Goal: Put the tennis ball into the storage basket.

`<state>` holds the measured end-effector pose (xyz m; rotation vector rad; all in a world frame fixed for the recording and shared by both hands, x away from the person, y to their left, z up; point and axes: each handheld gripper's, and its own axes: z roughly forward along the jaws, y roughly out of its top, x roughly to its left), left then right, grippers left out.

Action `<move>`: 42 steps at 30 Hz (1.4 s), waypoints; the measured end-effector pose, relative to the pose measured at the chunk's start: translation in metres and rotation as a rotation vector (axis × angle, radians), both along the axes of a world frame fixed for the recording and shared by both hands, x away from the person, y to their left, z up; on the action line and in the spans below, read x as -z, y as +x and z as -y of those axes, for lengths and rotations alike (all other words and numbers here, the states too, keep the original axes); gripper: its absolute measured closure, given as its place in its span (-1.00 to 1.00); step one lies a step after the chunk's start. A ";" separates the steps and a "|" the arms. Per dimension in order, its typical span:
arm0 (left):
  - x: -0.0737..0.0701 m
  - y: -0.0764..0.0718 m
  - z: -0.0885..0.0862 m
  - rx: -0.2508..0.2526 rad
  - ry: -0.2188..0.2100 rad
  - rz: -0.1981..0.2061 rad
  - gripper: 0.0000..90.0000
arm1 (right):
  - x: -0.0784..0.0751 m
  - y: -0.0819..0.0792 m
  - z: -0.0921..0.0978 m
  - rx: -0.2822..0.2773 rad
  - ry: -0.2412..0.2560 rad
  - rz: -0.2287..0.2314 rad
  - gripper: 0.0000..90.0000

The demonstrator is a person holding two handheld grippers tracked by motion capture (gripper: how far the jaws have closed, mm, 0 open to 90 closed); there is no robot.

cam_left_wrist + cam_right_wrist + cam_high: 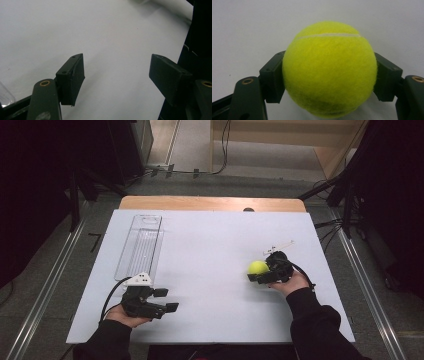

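One grasp done: our right gripper (261, 275) clamps the tennis ball (258, 267) at bench (210, 245) right. Left gripper (166, 300) idle, jaws apart. Likely left: carry ball to clear tray (140, 247).

From my remote seat: in the right gripper view the tennis ball (329, 70) hides the inner faces of both jaws, so I cannot confirm pad contact directly. The ball's underside is cut by the bottom edge. In the high view the right gripper (261, 276) covers the ball's near right side. A small white item (278, 247) just beyond the ball is too small to identify. In the left gripper view, a clear object (5, 96) at the left edge is cut off and blurred.
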<state>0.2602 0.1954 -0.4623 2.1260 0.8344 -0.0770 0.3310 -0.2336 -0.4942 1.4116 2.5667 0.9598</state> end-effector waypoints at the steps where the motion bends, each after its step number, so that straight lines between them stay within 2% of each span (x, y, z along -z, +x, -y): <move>1: 0.000 0.000 0.000 -0.001 -0.001 0.000 -0.35 | -0.001 0.000 0.000 0.001 -0.003 -0.001 -0.47; 3: 0.000 0.000 0.000 0.000 -0.001 0.000 -0.35 | -0.004 0.000 0.000 0.003 0.002 -0.010 -0.47; 18: -0.001 -0.001 0.001 -0.002 0.012 0.013 -0.35 | -0.023 -0.004 -0.002 -0.004 0.042 0.052 -0.47; 29: -0.001 0.000 0.000 -0.002 0.015 0.017 -0.35 | -0.034 -0.008 -0.009 -0.028 0.094 0.059 -0.47; 42: -0.002 -0.001 0.000 -0.013 0.004 0.025 -0.35 | -0.037 -0.009 -0.020 -0.072 0.098 0.051 -0.47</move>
